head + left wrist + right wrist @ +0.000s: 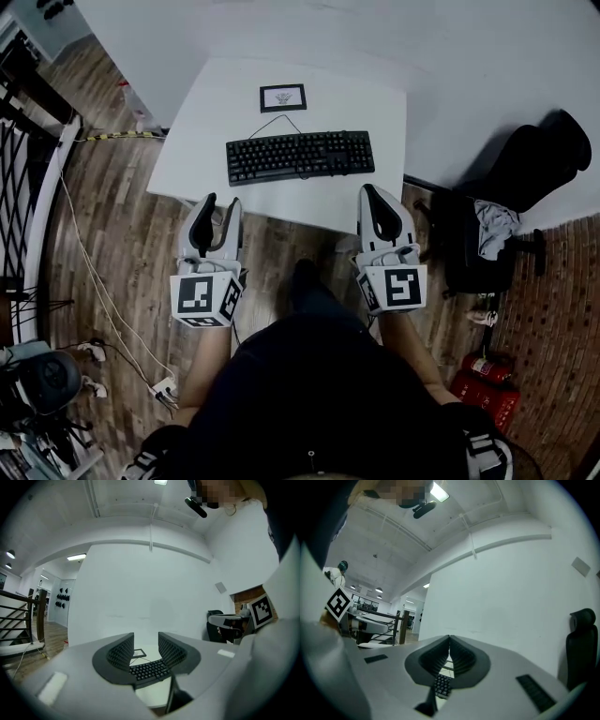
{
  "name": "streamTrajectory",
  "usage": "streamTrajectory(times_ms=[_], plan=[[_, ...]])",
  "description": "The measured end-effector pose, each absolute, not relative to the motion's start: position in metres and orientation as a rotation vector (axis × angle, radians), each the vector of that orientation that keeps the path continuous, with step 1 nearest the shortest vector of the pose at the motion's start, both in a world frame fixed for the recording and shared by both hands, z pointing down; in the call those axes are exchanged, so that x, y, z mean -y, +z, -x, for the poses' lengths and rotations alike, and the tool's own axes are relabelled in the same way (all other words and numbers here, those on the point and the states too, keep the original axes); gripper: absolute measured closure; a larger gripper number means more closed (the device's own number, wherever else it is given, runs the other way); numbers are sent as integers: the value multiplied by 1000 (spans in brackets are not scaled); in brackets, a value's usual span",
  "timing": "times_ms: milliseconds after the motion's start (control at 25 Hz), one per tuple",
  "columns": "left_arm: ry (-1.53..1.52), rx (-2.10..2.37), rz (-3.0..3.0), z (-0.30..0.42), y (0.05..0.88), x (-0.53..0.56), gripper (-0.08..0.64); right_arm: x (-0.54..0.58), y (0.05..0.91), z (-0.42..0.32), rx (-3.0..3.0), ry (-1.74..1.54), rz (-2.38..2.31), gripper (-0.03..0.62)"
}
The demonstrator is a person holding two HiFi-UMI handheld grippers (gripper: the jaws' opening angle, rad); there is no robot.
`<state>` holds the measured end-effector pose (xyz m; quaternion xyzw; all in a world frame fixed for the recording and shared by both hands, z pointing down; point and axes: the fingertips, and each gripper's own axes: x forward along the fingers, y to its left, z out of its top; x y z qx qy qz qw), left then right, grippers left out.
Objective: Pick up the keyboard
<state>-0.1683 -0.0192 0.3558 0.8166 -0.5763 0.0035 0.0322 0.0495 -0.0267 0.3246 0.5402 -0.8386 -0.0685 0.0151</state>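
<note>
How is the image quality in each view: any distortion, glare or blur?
Head view: even light, the keyboard sharp on the white table, mild wide-angle bending. Left gripper view: strong fisheye with a black rim, keyboard keys readable. Right gripper view: the same fisheye, a ceiling lamp glaring at the top.

Quick count: one keyboard [300,156], one framed picture [282,97], one bench [375,103], one chair [478,234], plus two: left hand-held gripper [220,201], right hand-held gripper [372,190].
</note>
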Motion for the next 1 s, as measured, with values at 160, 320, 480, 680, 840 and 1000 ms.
streamTrajectory(times_ms=[160, 320, 480, 680, 840, 1000], plan=[[9, 1806, -2492, 163, 352, 65, 411, 82, 322, -57, 2633, -201, -1647, 580], [15, 1853, -2476, 157, 346, 102, 411, 129, 318, -61, 2672, -208, -1603, 580], [10, 1894, -2463, 153, 342, 134, 411, 166, 319, -65, 2709, -205, -1577, 580], [10, 1919, -2439, 150, 346, 162, 411, 199, 323, -70, 2726, -194, -1549, 580], [6, 1932, -2420, 150, 350, 176, 411, 216, 327, -72, 2723, -169, -1545, 580], [1, 1939, -2411, 153, 355, 181, 411, 223, 334, -70, 2709, -138, -1538, 580]])
